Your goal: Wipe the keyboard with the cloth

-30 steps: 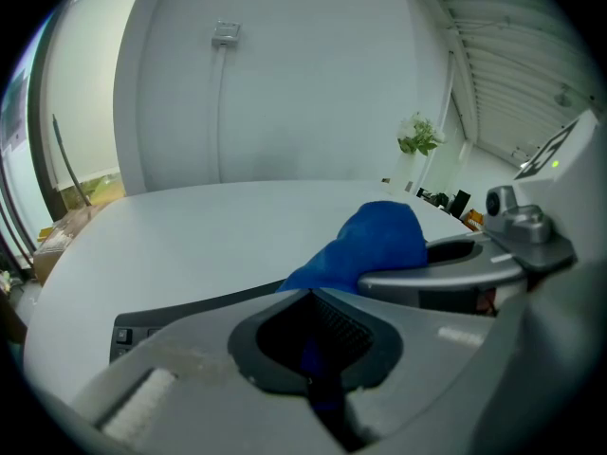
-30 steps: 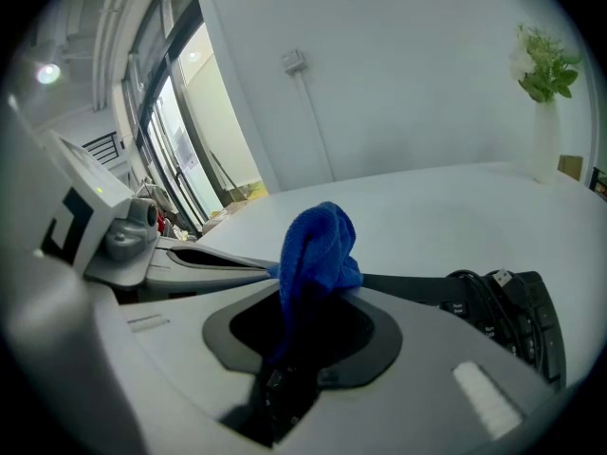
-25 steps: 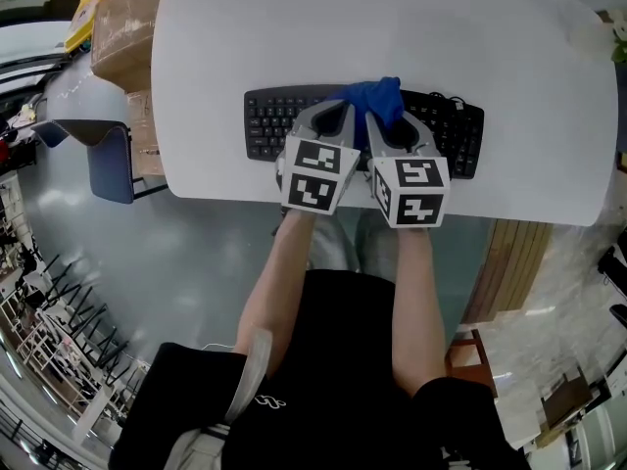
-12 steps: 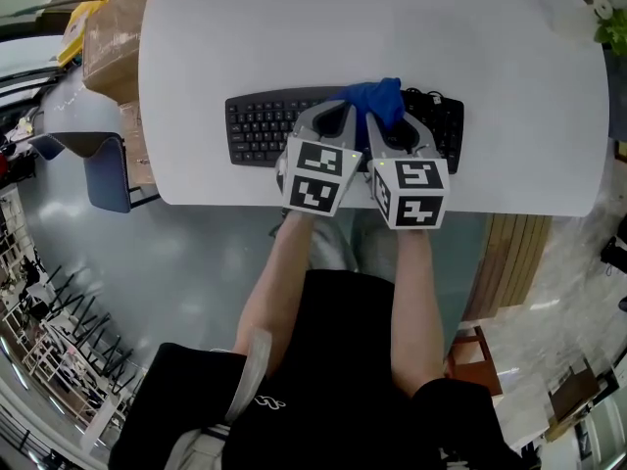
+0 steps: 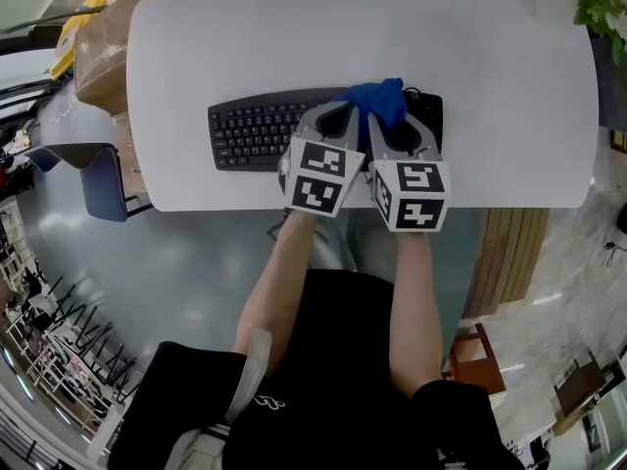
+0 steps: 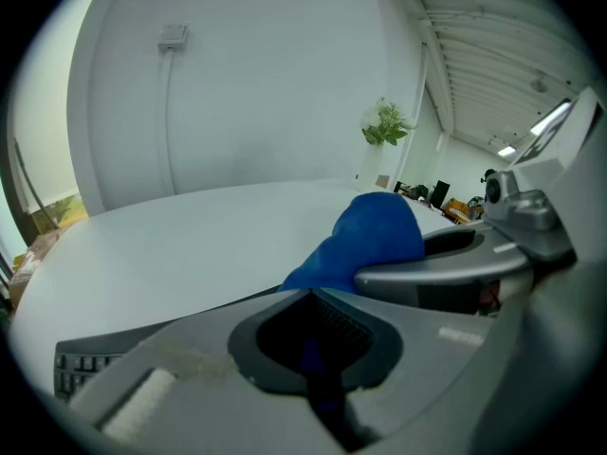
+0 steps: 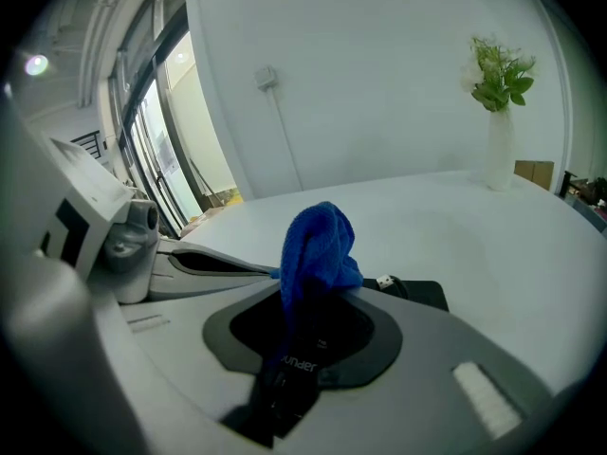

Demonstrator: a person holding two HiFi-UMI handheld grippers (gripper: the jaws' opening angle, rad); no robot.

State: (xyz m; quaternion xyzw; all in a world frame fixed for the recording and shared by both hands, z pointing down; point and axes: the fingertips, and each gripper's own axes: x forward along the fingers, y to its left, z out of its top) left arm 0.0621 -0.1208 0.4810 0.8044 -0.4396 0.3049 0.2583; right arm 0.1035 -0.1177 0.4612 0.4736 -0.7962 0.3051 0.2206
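Note:
A black keyboard [image 5: 255, 130] lies near the front edge of the white table [image 5: 294, 27]. A bunched blue cloth [image 5: 377, 101] sits over the keyboard's right part. My left gripper [image 5: 341, 114] and right gripper [image 5: 392, 117] stand side by side on it, both shut on the cloth. In the left gripper view a strip of cloth [image 6: 365, 240] runs down into the seam of the closed jaws, and the right gripper [image 6: 455, 273] lies alongside. In the right gripper view the cloth [image 7: 318, 245] rises out of the closed jaws. The keys beneath the grippers are hidden.
A white vase with a green plant [image 5: 593, 3] stands at the table's far right corner. Cardboard boxes [image 5: 103, 37] and a blue-grey chair [image 5: 98, 179] are beside the table's left end. The keyboard's cable plug [image 7: 389, 281] lies by its right end.
Both grippers with the cloth now sit further right along the keyboard, near its right end. The jaws have stayed closed on the cloth.

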